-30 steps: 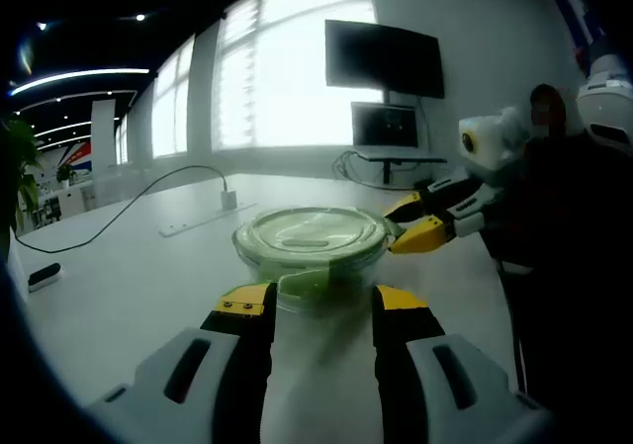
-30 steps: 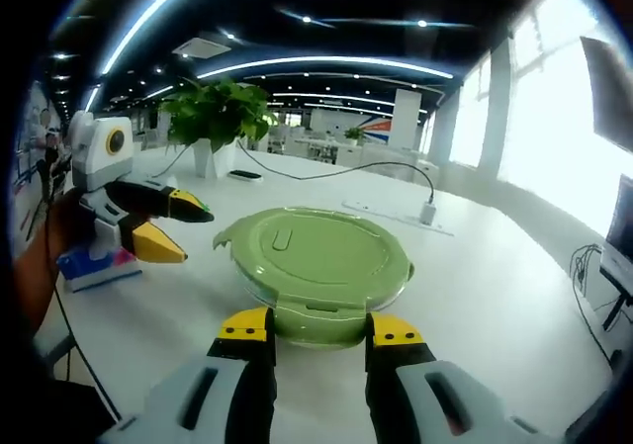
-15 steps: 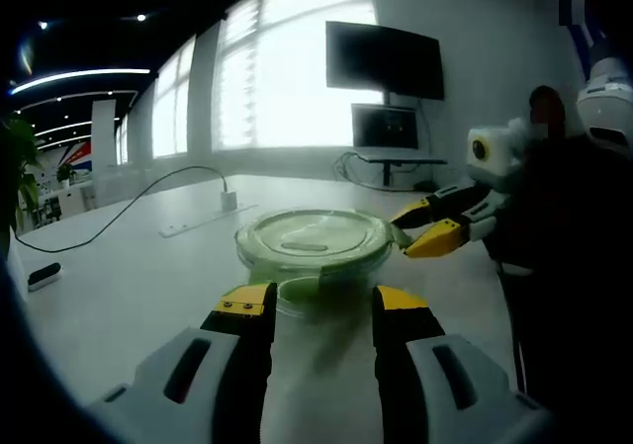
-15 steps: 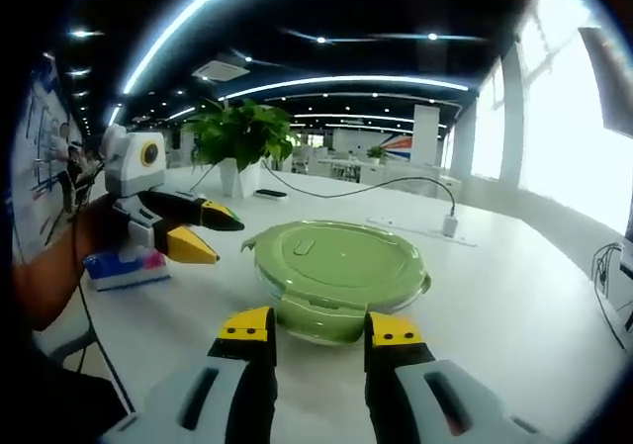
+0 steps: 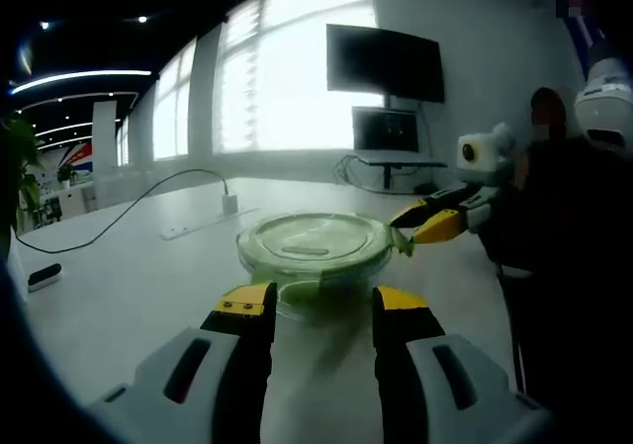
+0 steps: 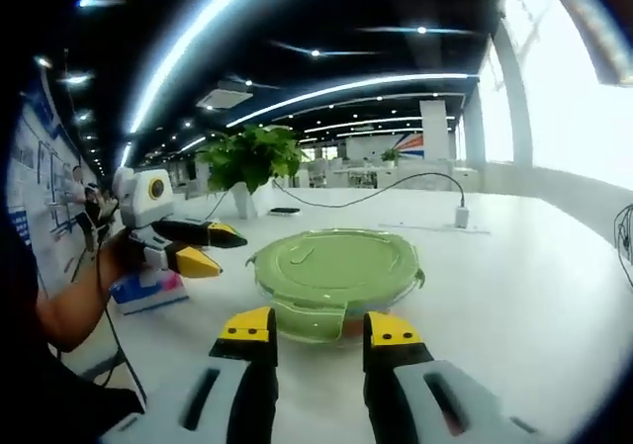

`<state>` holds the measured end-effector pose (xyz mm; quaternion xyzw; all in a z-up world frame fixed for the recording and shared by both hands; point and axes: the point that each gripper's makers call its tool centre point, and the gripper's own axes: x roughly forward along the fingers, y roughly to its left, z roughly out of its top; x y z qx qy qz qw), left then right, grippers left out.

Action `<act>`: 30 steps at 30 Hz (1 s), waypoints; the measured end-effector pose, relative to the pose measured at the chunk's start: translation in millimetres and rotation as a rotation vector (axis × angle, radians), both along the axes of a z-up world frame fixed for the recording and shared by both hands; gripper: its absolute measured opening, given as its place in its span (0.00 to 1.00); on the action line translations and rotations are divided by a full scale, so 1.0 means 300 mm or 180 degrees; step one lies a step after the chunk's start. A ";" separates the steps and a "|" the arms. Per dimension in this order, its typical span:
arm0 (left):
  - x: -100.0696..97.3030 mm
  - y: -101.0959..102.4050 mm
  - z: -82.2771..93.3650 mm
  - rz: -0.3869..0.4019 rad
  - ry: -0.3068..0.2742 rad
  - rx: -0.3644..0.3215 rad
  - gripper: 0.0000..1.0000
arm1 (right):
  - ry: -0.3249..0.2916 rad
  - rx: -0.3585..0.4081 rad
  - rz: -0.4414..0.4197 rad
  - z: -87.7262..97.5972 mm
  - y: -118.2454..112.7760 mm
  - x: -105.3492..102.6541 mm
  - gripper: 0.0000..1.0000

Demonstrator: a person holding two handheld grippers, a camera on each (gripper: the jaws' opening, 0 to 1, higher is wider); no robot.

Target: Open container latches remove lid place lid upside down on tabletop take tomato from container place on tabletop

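No legible text, labels or numbers anywhere

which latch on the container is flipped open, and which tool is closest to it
The front latch nearest the right tool sticks outward from the green lid; the side latches still hug the rim.

left gripper view: strong backlight from blown-out windows (image 5: 297,78); foreground dim, hazy, low contrast. right gripper view: ceiling light strips (image 6: 326,88) streak and bow with fisheye curvature; counter (image 6: 495,266) evenly bright, window glare at the right edge. both soft toward the edges.
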<state>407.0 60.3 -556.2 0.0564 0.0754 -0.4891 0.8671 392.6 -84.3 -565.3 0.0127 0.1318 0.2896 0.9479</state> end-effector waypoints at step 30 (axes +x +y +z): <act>0.008 -0.055 0.138 0.0119 -0.0228 0.0457 0.39 | -0.0202 0.0283 -0.0079 0.038 -0.095 0.020 0.12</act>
